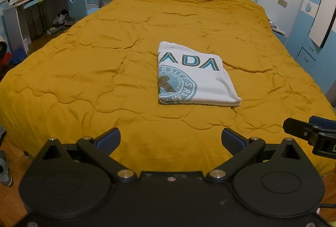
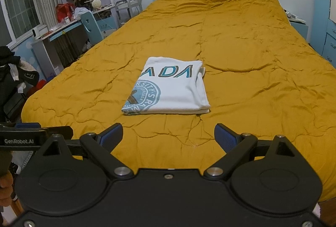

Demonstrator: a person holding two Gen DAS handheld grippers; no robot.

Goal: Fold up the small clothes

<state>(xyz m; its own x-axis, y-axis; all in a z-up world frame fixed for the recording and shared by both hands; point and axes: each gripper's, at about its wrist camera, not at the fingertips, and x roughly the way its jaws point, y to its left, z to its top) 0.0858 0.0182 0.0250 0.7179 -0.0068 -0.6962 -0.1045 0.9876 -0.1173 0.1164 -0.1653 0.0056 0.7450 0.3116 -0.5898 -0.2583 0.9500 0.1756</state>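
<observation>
White T-shirt [image 1: 195, 77] lies folded into a compact rectangle near the middle of the mustard quilt [image 1: 105, 63], layered edges stacked at its near side, teal lettering and a round teal crest facing up. Left gripper [image 1: 171, 139] and right gripper [image 2: 168, 135] hover over the quilt's near edge, well apart from the shirt, both with jaws spread wide and empty.

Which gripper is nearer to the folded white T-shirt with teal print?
Right, slightly. The right gripper faces the T-shirt almost head-on; the left gripper sits farther back, left of it.
</observation>
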